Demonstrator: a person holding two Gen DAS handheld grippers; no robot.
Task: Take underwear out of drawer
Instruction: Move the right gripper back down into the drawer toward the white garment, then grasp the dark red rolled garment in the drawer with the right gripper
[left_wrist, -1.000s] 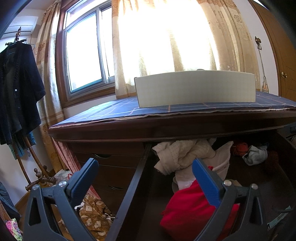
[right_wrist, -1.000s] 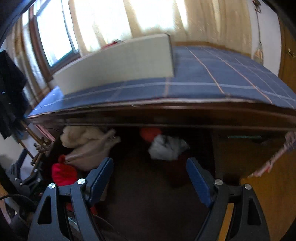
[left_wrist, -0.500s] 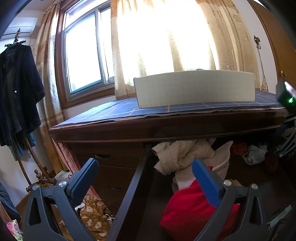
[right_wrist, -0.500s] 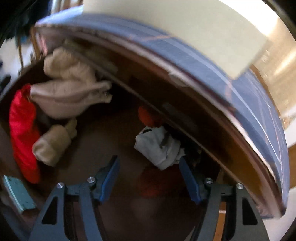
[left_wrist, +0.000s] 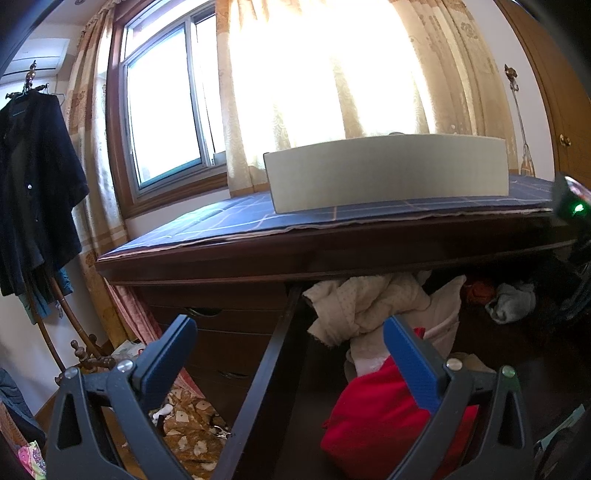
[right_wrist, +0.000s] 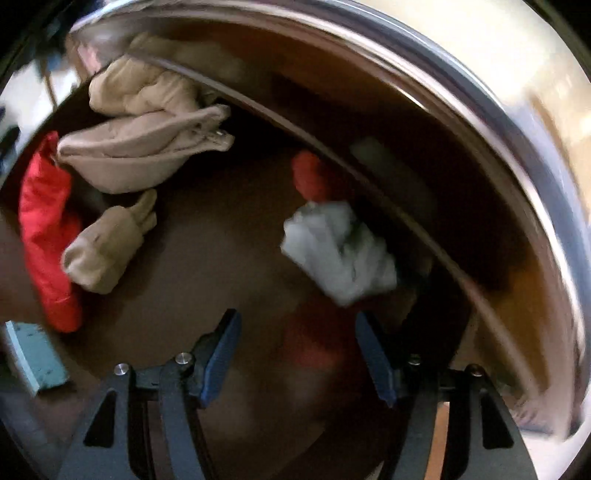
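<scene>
**Now reaching into the open drawer**

Left wrist view: your left gripper sits wide and empty at the bottom of the frame, straddling the dark side rail of the drawer. Cream clothing and a red garment fill the lower middle. A small grey-white bundle, likely the underwear, lies at the right edge, beside an orange-red item. On the counter above stands a pale box.

Right wrist view: your right gripper points steeply down into the drawer. Its jaws have just been closing, but a clear gap remains and no pad presses on anything. The grey-white bundle lies just above and slightly right of the jaws, with a blurred red cloth showing between them, apparently lying lower. Beige items and the red garment sit at the left.

You appear to be in the approach step, nothing grasped. Next, choose your piece, bring the jaws over it, lower until the pads flank the cloth, then close and lift clear of the counter's edge.
</scene>
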